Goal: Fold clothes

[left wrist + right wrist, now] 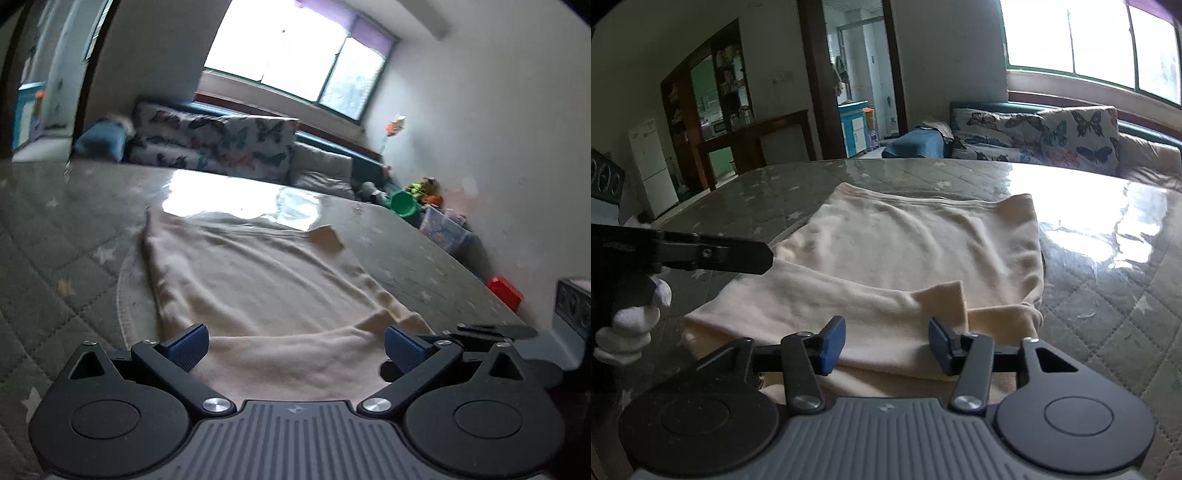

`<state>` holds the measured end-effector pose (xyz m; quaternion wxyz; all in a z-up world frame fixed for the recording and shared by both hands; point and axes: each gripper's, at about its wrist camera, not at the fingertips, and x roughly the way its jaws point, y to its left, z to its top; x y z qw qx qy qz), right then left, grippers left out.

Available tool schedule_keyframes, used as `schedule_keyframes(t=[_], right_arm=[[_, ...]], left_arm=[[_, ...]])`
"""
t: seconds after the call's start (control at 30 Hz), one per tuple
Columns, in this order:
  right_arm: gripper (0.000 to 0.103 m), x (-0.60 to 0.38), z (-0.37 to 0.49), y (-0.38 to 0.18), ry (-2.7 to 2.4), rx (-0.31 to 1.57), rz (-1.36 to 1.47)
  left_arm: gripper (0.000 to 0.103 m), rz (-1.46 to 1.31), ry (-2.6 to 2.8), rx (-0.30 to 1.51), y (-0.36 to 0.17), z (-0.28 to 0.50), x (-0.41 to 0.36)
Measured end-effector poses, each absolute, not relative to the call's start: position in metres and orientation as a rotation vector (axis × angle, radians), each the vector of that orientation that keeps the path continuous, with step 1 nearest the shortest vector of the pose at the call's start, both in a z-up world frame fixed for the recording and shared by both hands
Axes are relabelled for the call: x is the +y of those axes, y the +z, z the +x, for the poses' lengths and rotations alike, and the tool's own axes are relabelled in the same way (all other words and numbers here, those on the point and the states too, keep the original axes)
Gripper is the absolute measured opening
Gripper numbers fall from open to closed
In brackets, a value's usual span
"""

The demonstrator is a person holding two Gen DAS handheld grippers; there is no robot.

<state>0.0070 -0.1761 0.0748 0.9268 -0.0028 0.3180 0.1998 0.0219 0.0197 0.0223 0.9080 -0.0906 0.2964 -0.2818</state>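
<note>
A cream garment [258,280] lies spread on the quilted table cover, with a sleeve folded across its near part. It also shows in the right wrist view [905,251], partly folded, with a sleeve layer [849,306] over its near edge. My left gripper [295,349] is open and empty, its blue pads [188,347] wide apart just above the garment's near edge. My right gripper [886,343] is open and empty, its pads [833,345] on either side of the folded sleeve edge. The left gripper's black body [701,254] shows at the left of the right wrist view.
The table has a grey quilted star-pattern cover [1108,302] under glossy plastic. A butterfly-print sofa [221,140] and window stand behind. Toys, a green cup [404,203] and a red box [504,291] lie beyond the right edge.
</note>
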Motion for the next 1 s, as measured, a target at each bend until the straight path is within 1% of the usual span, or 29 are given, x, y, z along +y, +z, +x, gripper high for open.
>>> schedule_keyframes(t=[0.13, 0.2, 0.27, 0.3, 0.33, 0.37, 0.47, 0.53, 0.63, 0.73, 1.0], right_arm=[[0.057, -0.170, 0.001, 0.071, 0.410, 0.648, -0.068], [0.061, -0.169, -0.004, 0.075, 0.416, 0.640, -0.083], [0.063, -0.170, -0.009, 0.080, 0.428, 0.631, -0.093], [0.066, -0.171, -0.013, 0.082, 0.434, 0.625, -0.105], [0.074, -0.172, -0.016, 0.084, 0.440, 0.619, -0.117], [0.076, -0.173, -0.020, 0.085, 0.446, 0.614, -0.130], [0.077, -0.176, -0.031, 0.087, 0.466, 0.607, -0.171], [0.085, -0.177, -0.036, 0.086, 0.473, 0.605, -0.200], [0.087, -0.177, -0.043, 0.084, 0.478, 0.604, -0.245], [0.092, -0.178, -0.049, 0.081, 0.482, 0.602, -0.290], [0.098, -0.181, -0.066, 0.074, 0.495, 0.596, -0.409]], left_arm=[[0.103, -0.072, -0.551, 0.646, 0.010, 0.016, 0.009], [0.103, -0.021, -0.539, 0.634, 0.006, 0.011, 0.006], [0.103, 0.013, -0.545, 0.614, 0.008, 0.004, 0.005], [0.103, 0.029, -0.551, 0.598, 0.010, -0.001, 0.005], [0.103, 0.047, -0.557, 0.582, 0.011, -0.006, 0.006], [0.103, 0.071, -0.560, 0.566, 0.012, -0.010, 0.007], [0.103, 0.151, -0.569, 0.525, 0.014, -0.025, 0.009], [0.103, 0.200, -0.579, 0.503, 0.013, -0.034, 0.009], [0.103, 0.290, -0.593, 0.463, 0.012, -0.049, 0.009], [0.103, 0.370, -0.607, 0.430, 0.008, -0.062, 0.010], [0.103, 0.453, -0.647, 0.432, -0.001, -0.071, 0.015]])
